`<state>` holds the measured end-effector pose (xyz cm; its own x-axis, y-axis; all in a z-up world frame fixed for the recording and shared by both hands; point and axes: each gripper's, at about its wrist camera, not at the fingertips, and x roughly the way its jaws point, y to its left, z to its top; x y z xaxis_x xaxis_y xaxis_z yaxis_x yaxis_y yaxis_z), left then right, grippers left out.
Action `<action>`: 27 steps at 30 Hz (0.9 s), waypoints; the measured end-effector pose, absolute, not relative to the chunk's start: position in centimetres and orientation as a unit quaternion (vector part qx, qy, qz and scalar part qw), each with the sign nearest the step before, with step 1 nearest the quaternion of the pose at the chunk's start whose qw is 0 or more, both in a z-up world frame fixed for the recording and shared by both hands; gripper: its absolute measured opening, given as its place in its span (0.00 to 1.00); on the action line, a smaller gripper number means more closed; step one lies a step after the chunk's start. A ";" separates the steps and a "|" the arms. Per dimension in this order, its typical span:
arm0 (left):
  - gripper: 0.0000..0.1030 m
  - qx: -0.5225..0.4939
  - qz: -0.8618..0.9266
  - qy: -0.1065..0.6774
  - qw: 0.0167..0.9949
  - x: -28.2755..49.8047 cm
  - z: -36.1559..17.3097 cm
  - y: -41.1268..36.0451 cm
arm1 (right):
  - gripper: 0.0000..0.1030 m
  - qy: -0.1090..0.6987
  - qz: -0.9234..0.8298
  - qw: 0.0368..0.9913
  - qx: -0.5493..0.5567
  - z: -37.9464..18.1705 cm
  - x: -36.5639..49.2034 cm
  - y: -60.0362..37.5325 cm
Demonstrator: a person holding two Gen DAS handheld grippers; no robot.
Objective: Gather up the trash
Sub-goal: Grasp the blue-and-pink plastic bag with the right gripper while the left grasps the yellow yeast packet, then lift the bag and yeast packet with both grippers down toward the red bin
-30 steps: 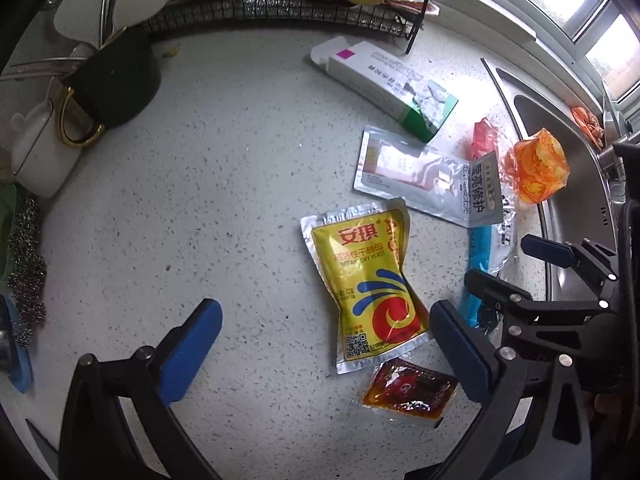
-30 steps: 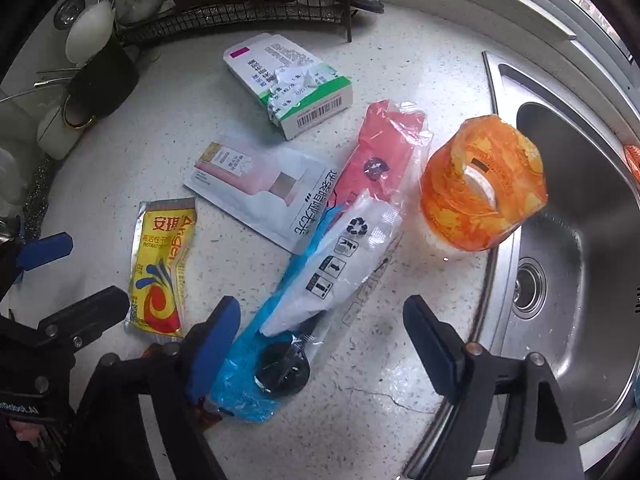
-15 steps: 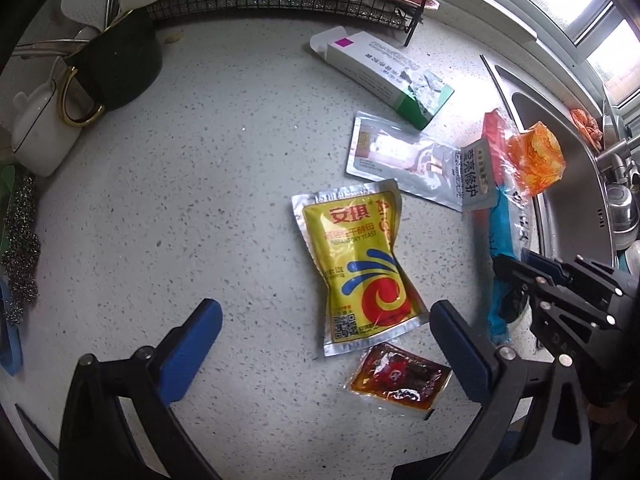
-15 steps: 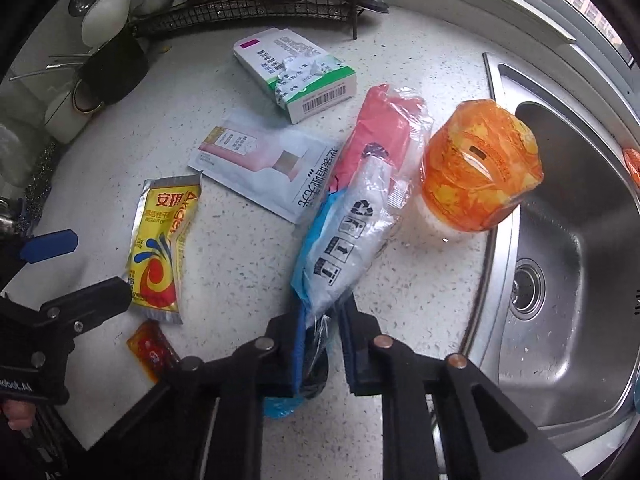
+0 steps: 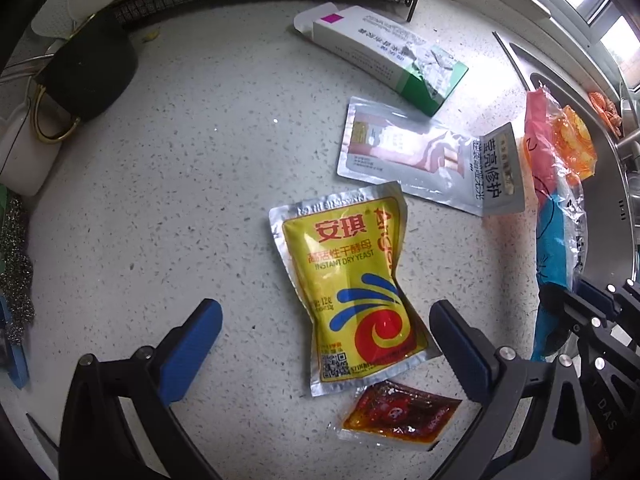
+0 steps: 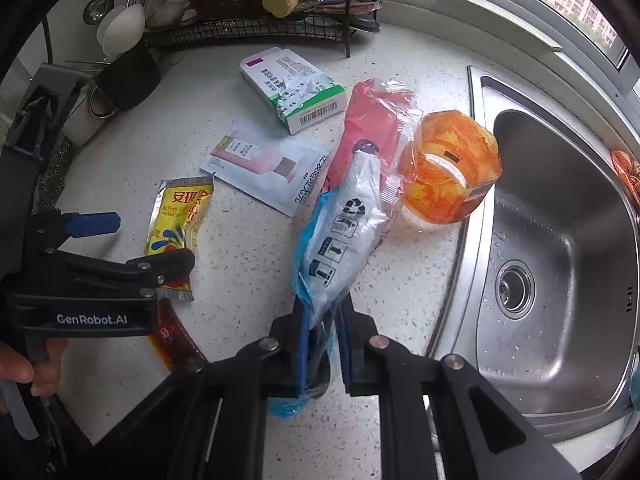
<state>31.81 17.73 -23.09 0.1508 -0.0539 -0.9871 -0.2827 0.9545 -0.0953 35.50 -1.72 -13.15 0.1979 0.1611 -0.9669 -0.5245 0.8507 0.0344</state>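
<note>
Speckled kitchen counter beside sink | our right claw clenched on the plastic bag; our left claw spread wide; yeast packet between its fingers

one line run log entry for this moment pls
task: collect trash | right gripper: shut on plastic bag | left gripper: open above yeast packet | sauce sachet: on counter

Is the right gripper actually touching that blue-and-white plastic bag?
Touching: the right wrist view shows the right gripper shut on the plastic bag, both pads pressing its lower end.
</note>
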 end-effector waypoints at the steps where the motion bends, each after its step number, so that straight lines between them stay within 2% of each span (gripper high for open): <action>1: 0.95 -0.131 0.077 0.648 0.746 31.9 -23.3 17.8 | 0.11 0.593 0.225 0.757 -0.154 -13.4 35.5 -1.8; 5: 0.93 -0.127 0.078 0.647 0.748 33.2 -23.9 18.0 | 0.11 0.599 0.226 0.753 -0.152 -13.6 35.8 -1.8; 6: 0.89 -0.120 0.080 0.647 0.748 33.4 -23.9 18.0 | 0.11 0.600 0.226 0.752 -0.152 -13.7 35.9 -1.8; 8: 0.77 -0.110 0.084 0.645 0.751 34.0 -23.8 17.8 | 0.11 0.602 0.226 0.751 -0.151 -13.8 36.1 -1.8; 10: 0.57 -0.103 0.080 0.643 0.754 34.2 -23.5 17.7 | 0.11 0.604 0.226 0.750 -0.148 -13.9 36.2 -1.9; 13: 0.43 -0.090 0.077 0.642 0.757 34.4 -23.3 17.4 | 0.12 0.603 0.228 0.751 -0.143 -13.8 36.5 -2.0; 18: 0.38 -0.083 0.076 0.640 0.760 33.2 -22.7 16.6 | 0.12 0.599 0.239 0.751 -0.140 -13.6 36.3 -2.5; 27: 0.38 -0.072 0.072 0.611 0.785 30.4 -16.6 13.1 | 0.12 0.571 0.261 0.767 -0.133 -10.9 34.6 -4.3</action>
<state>30.42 13.07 -16.61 0.2420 0.0255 -0.9699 -0.2013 0.9792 -0.0244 34.57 -4.33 -10.91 0.2107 0.2486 -0.9454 -0.5531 0.8277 0.0944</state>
